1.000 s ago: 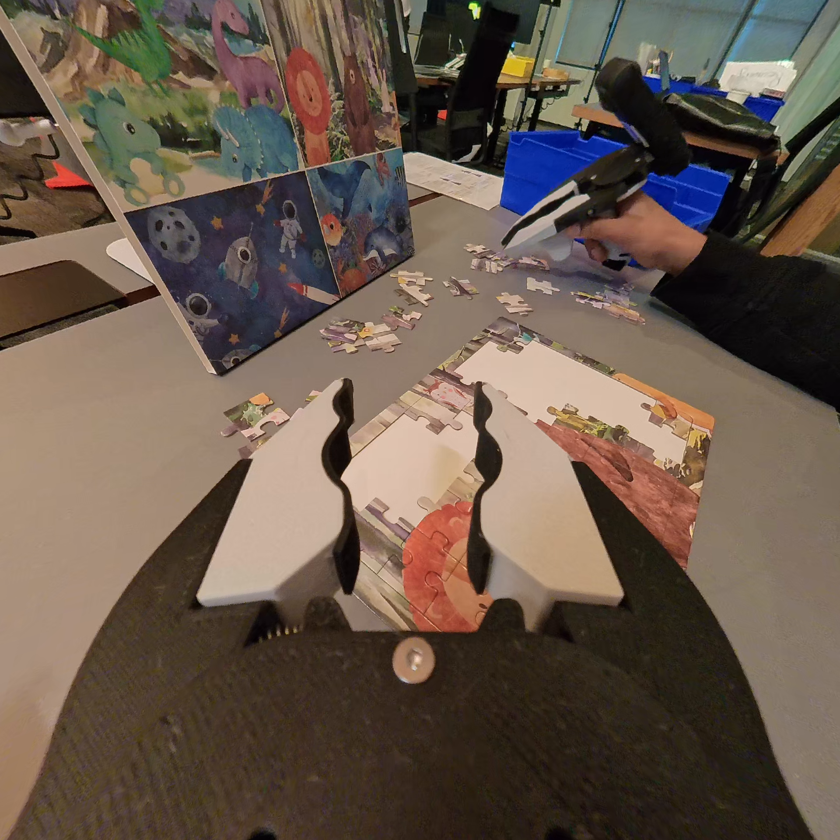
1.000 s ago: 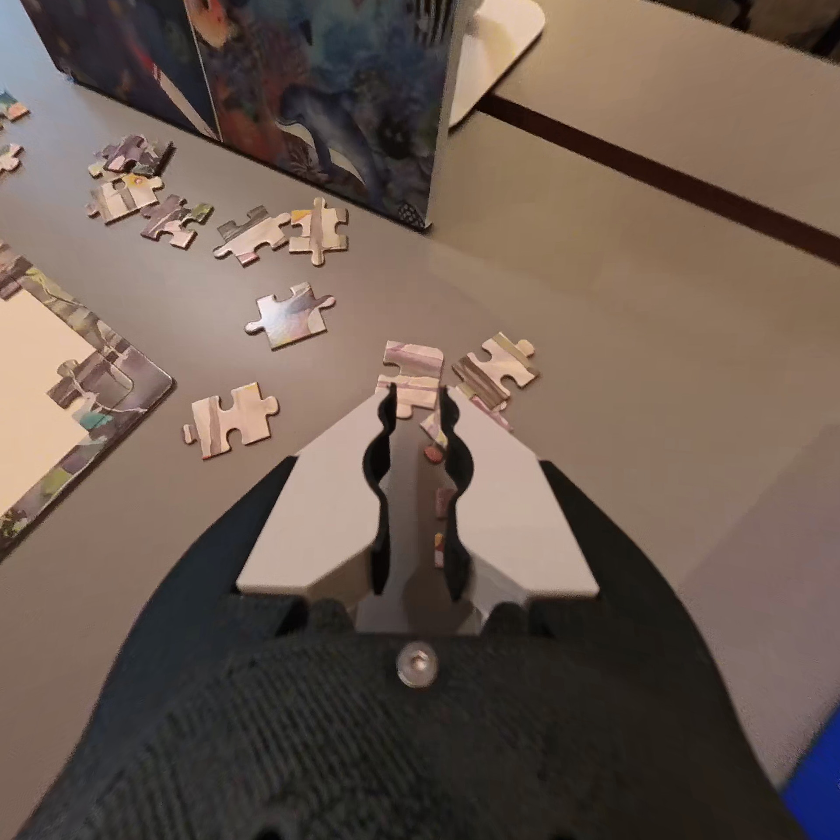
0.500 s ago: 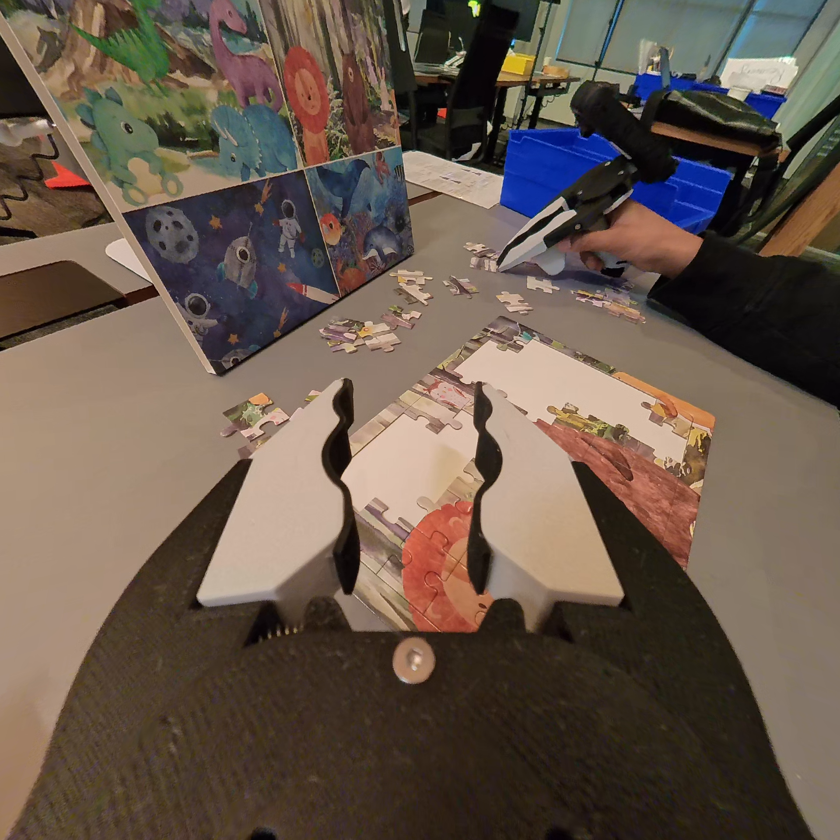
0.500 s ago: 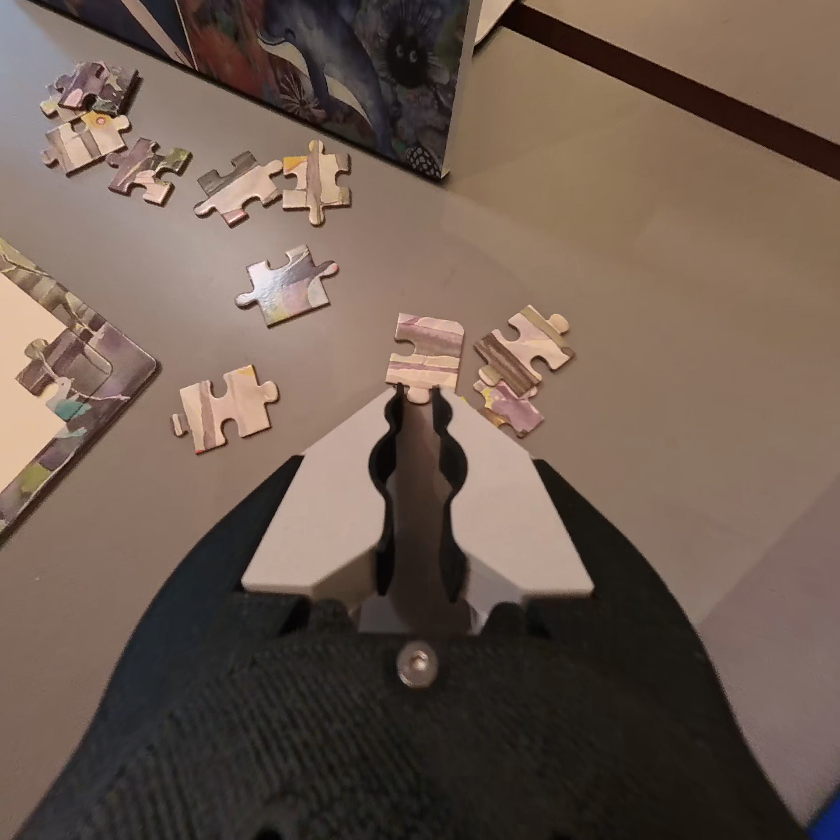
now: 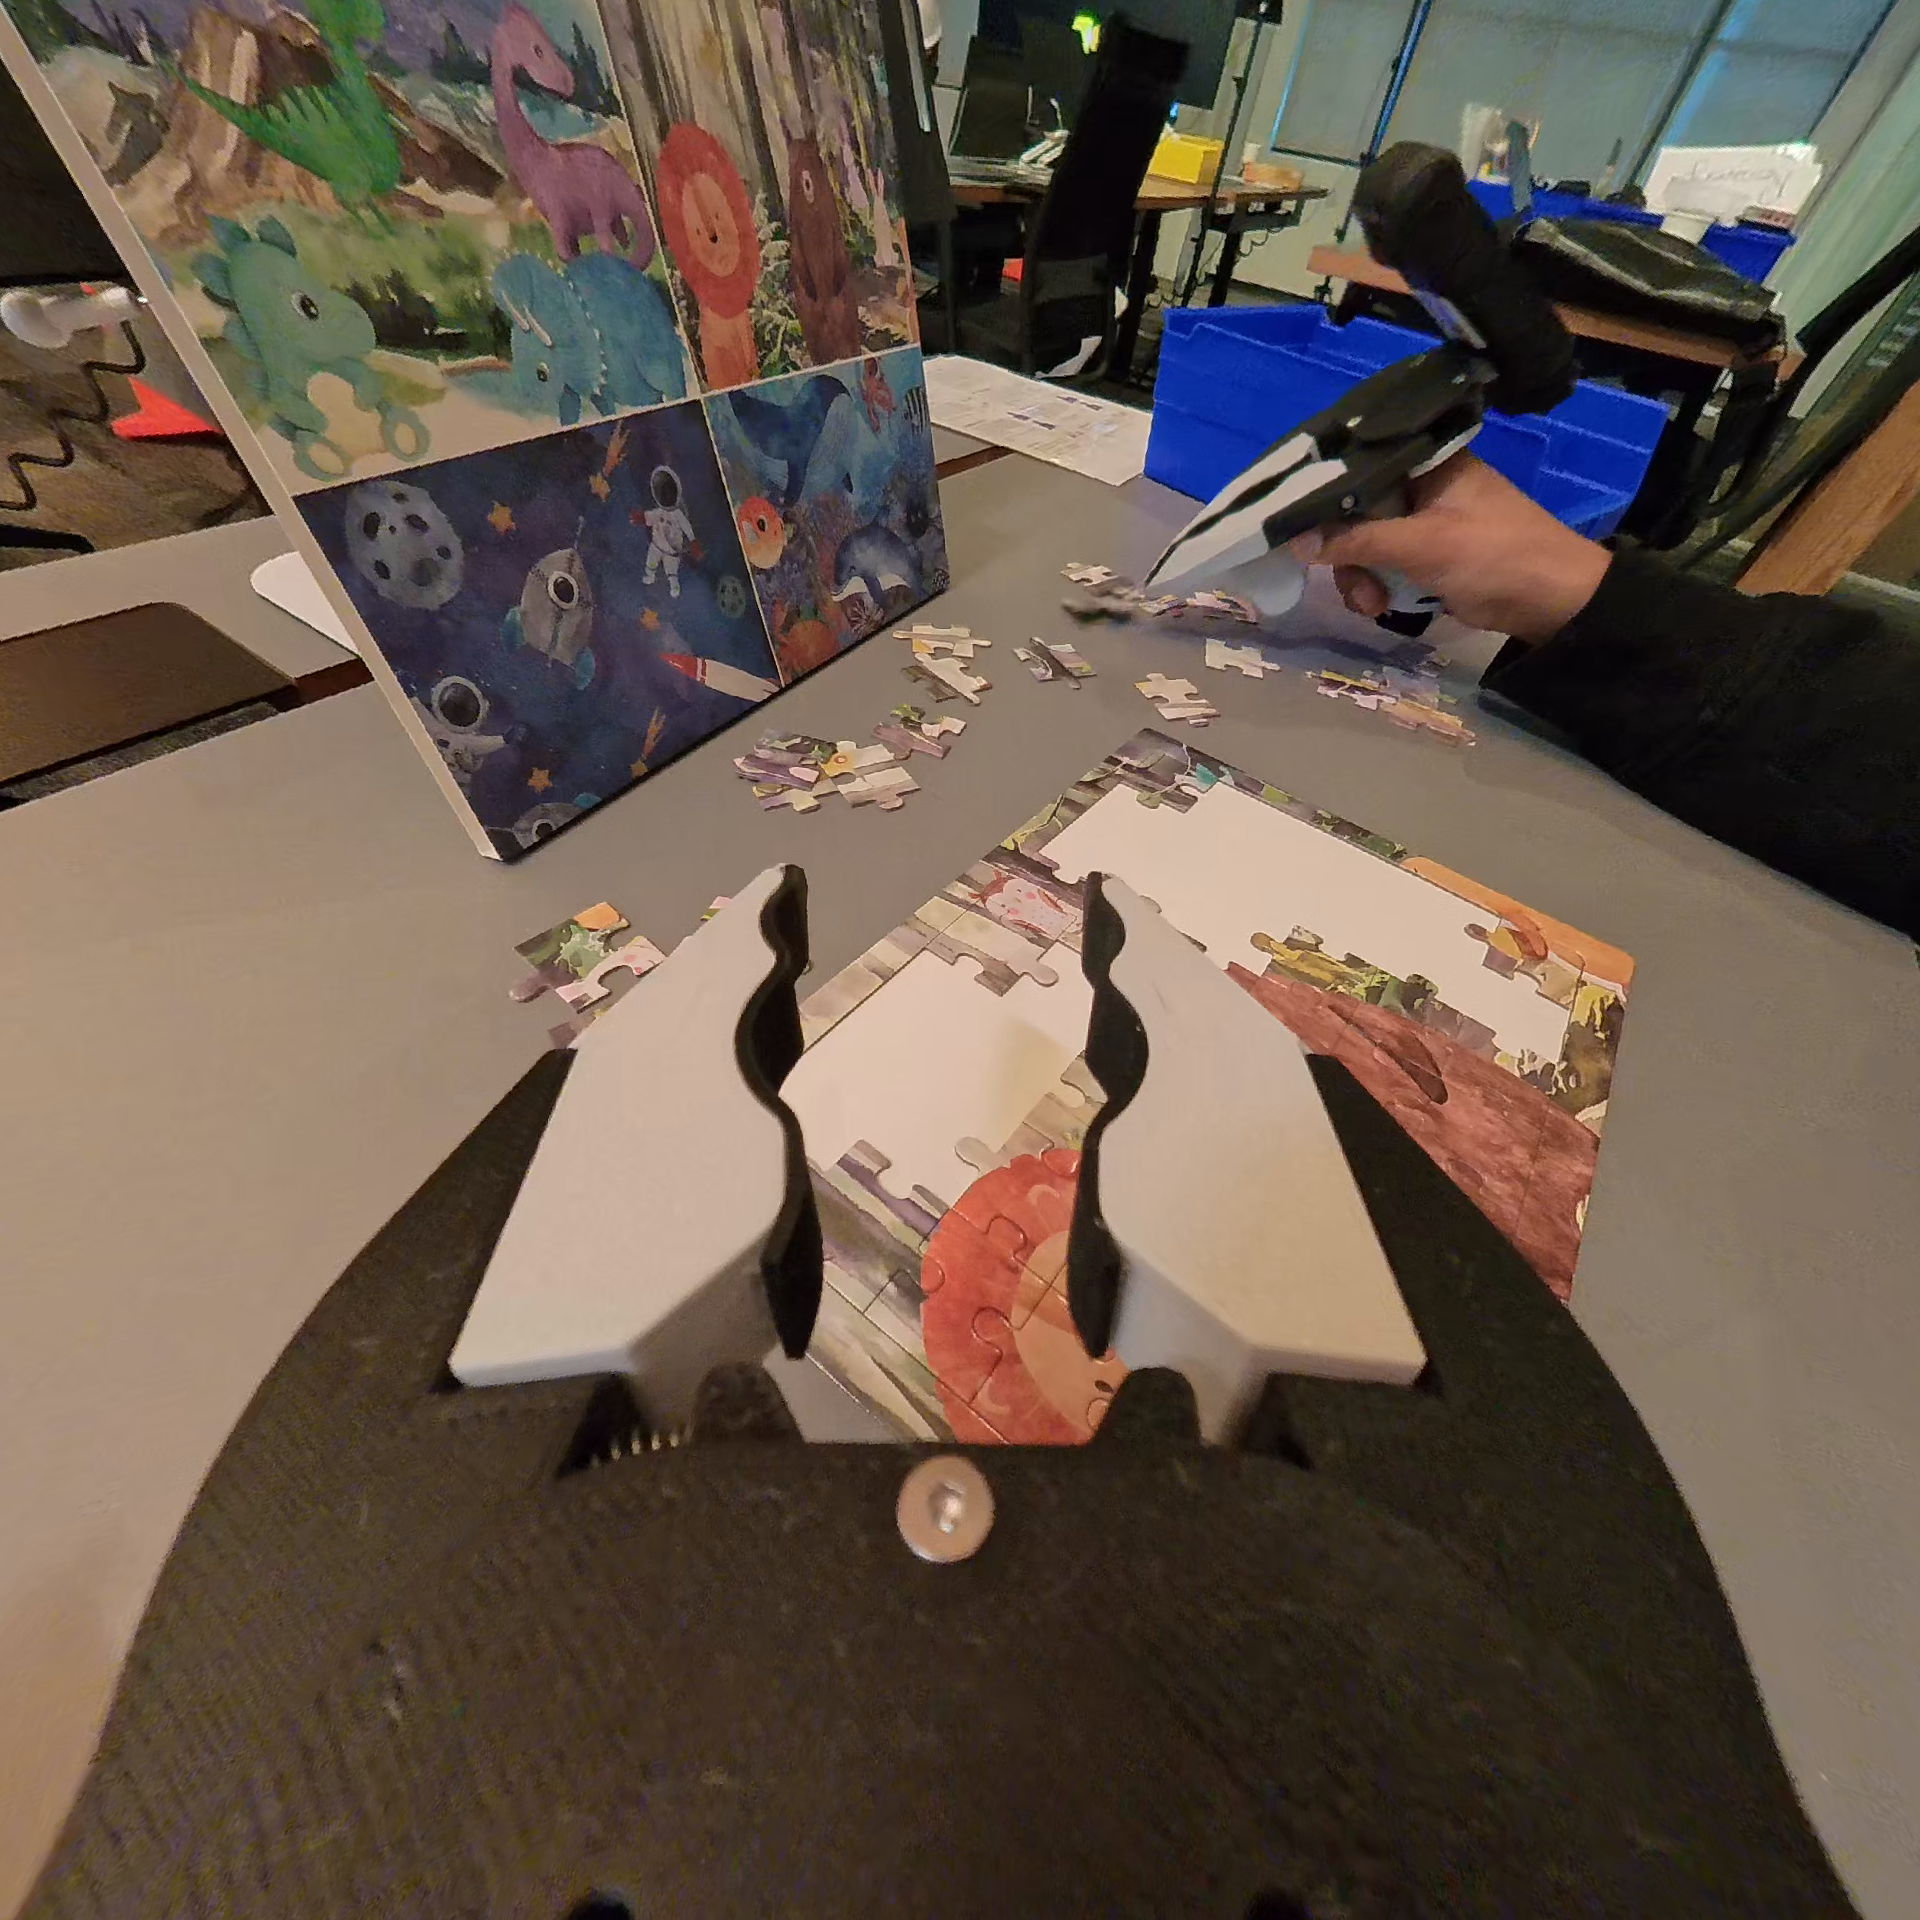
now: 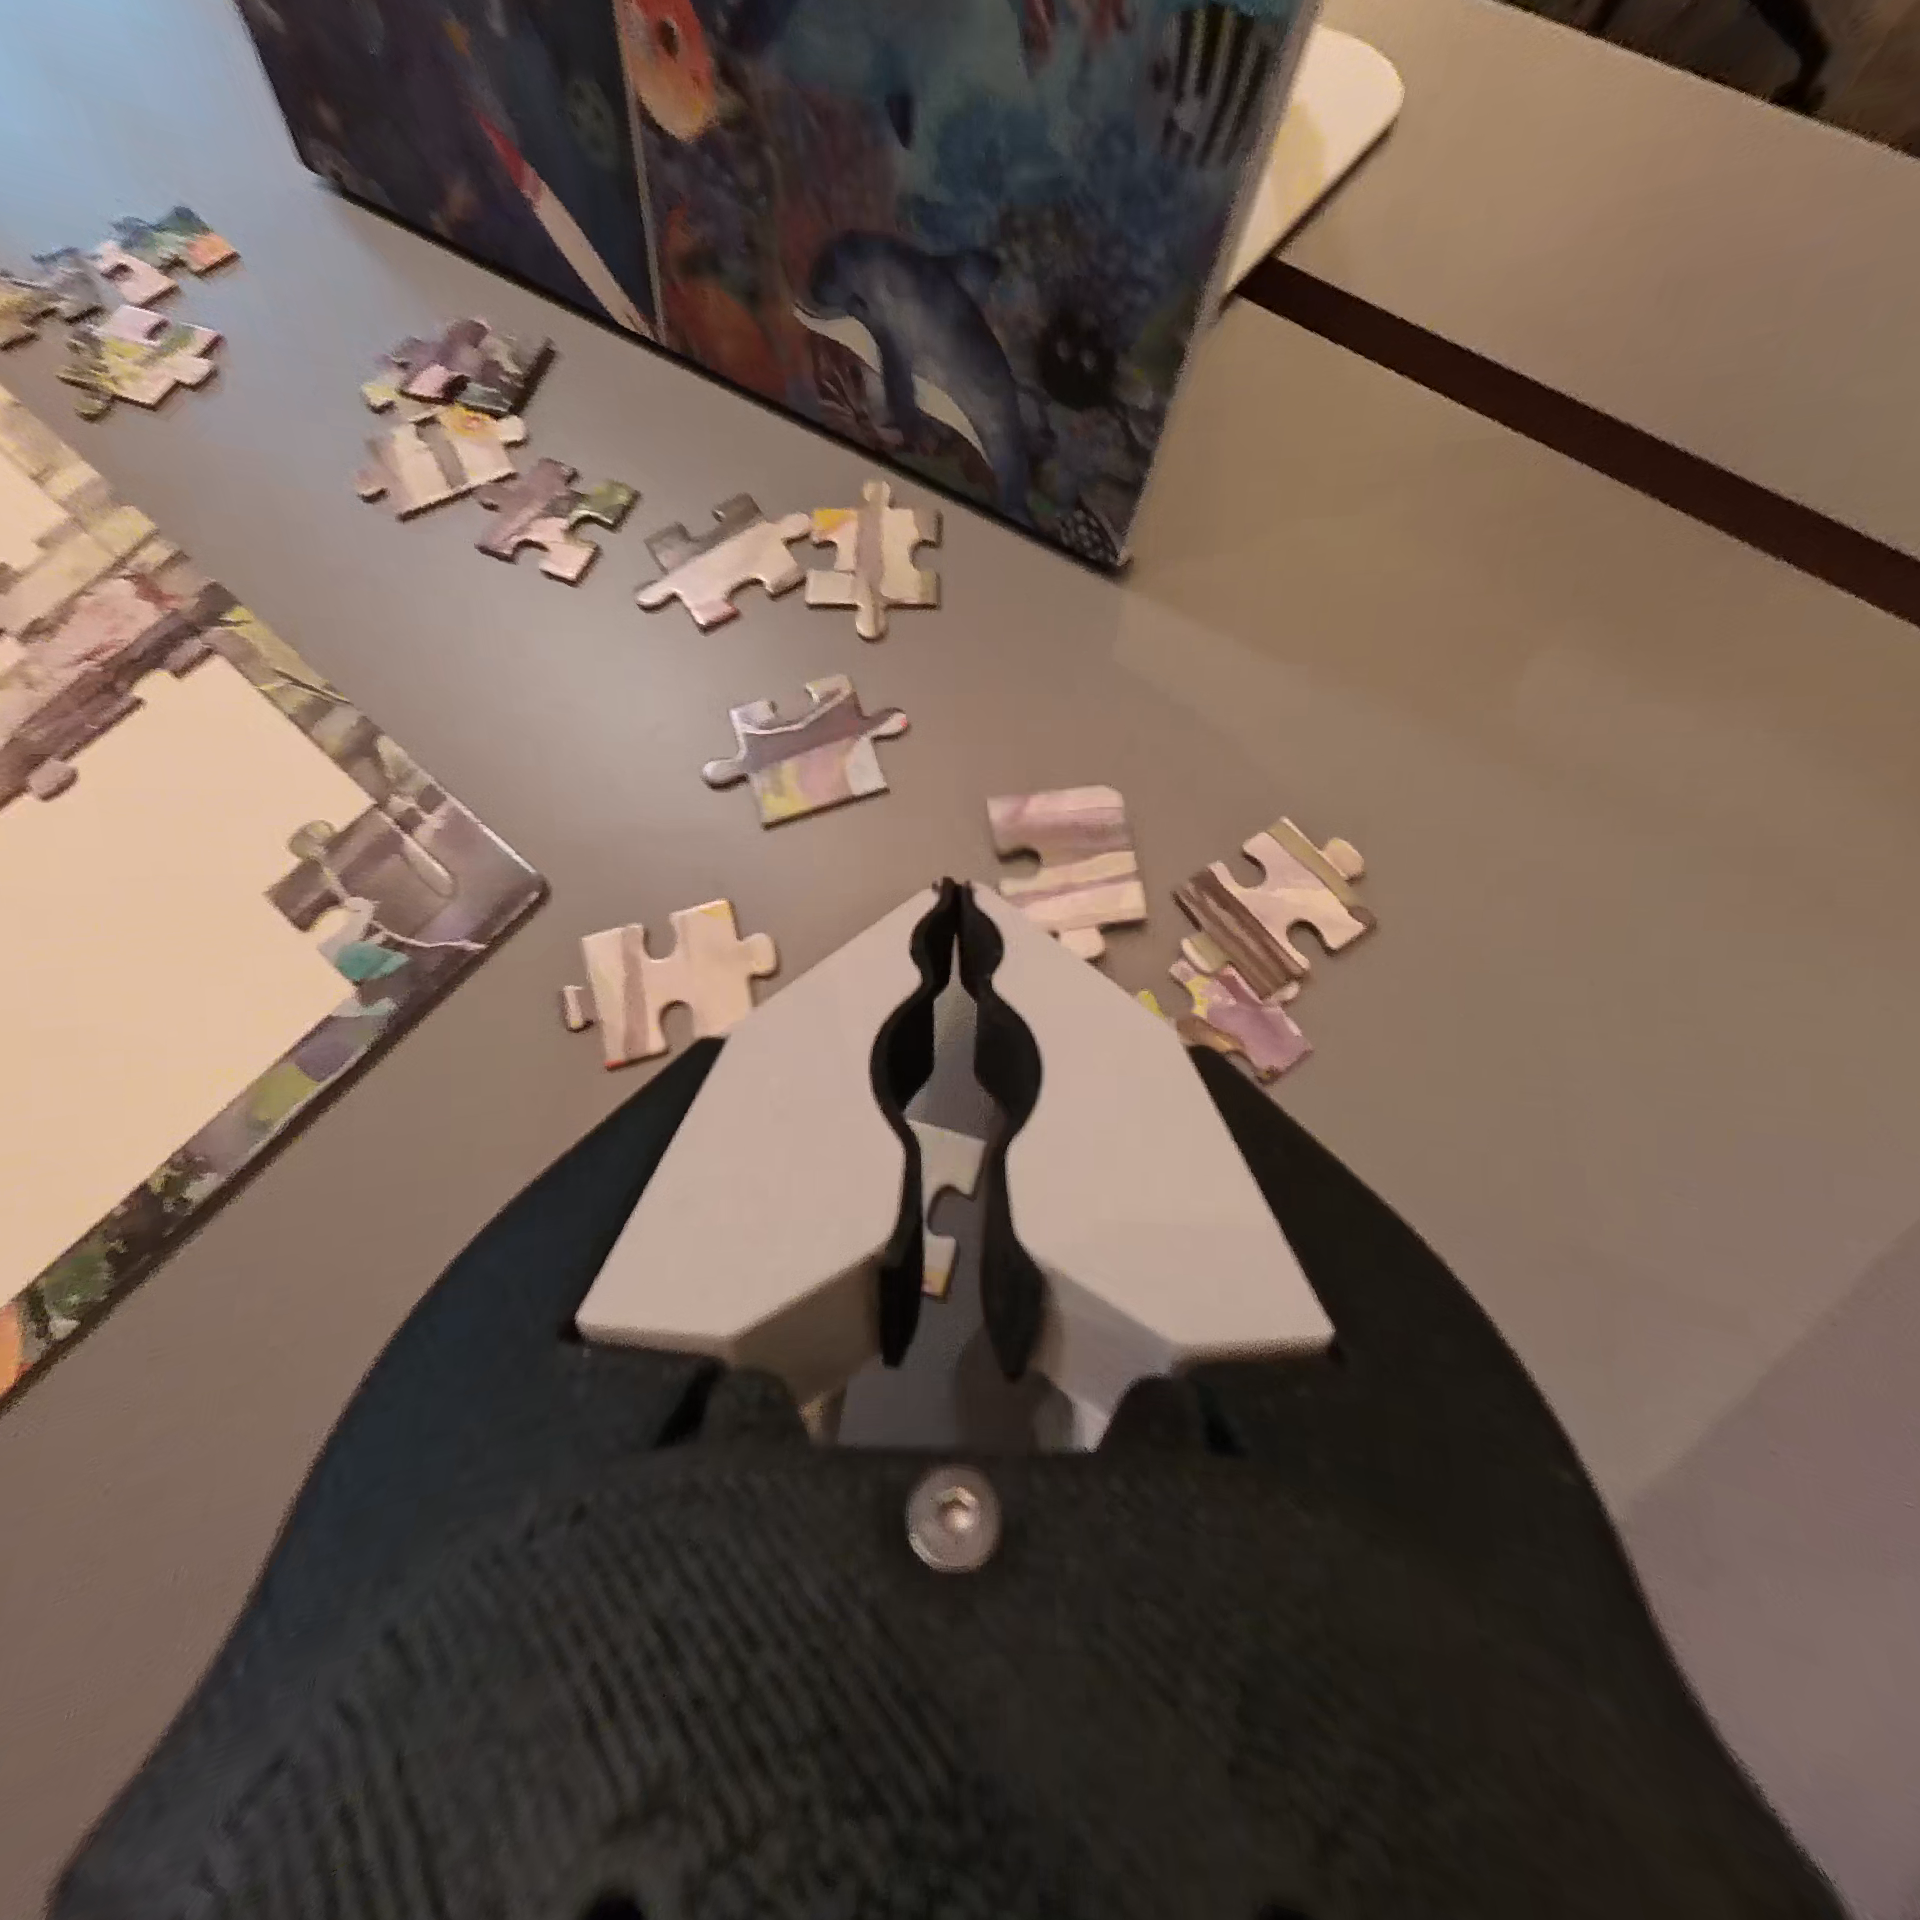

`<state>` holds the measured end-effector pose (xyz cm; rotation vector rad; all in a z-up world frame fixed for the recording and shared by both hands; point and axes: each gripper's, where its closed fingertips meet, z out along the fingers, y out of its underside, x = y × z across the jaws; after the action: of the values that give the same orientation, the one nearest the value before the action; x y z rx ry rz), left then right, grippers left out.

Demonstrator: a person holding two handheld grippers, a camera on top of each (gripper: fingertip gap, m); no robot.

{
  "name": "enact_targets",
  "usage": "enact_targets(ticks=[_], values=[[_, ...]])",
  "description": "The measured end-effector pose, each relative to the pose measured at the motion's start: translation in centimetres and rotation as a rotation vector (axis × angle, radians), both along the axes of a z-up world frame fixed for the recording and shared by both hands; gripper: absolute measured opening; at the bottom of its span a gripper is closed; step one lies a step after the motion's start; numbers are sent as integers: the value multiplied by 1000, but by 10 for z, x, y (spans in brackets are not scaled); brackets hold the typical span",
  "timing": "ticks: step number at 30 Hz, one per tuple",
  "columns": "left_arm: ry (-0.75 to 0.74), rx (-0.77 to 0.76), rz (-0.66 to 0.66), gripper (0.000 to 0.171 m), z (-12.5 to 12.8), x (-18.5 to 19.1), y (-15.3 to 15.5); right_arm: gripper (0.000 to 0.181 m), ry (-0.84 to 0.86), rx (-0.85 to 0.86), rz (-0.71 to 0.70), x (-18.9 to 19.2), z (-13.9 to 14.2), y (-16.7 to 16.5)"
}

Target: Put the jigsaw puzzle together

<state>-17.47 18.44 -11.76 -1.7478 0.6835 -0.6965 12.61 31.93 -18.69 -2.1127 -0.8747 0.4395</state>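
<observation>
The partly built jigsaw puzzle (image 5: 1403,1070) lies flat on the grey table, with its border, an orange lion and a brown area in place and a white middle. My left gripper (image 5: 940,883) hovers over its near left part, open and empty. My right gripper (image 6: 951,899) is shut, tips touching, just above the table among loose pieces. A purple-striped piece (image 6: 1070,862) lies just right of its tips and a pale piece (image 6: 665,977) to the left. Another piece (image 6: 940,1195) shows through the gap between the fingers; I cannot tell whether it is held. The right gripper also shows in the left wrist view (image 5: 1153,577).
A leaning picture board (image 5: 582,416) with dinosaur, lion, space and sea pictures stands at the back left, also in the right wrist view (image 6: 935,260). Loose pieces (image 5: 831,774) lie between it and the puzzle. Blue bins (image 5: 1299,395) stand behind. A dark sleeve (image 5: 1714,727) reaches in from the right. About 35 cm separates my left fingertips from my right. The partly built jigsaw puzzle (image 5: 1403,1070) is closer to my left gripper, around 15 cm from its tips; the right tips are 30 cm off.
My right gripper went from narrowly open to shut. It rose and shifted left, away from the purple-striped piece's knob. My left gripper has not moved.
</observation>
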Motion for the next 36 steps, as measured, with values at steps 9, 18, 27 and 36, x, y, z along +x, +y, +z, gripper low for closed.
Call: enact_targets(ticks=[9,18,27,36], values=[[0,-10,-3,52,-3,1,1,36,-34,14,15,2,-5,16],[-2,-29,-4,52,-7,1,3,29,-51,-29,38,8,-25,24],[-3,-23,-2,51,-6,0,2,27,-94,-4,63,3,-23,17],[-8,-29,-9,52,-6,2,2,0,52,74,150,-31,19,-5]])
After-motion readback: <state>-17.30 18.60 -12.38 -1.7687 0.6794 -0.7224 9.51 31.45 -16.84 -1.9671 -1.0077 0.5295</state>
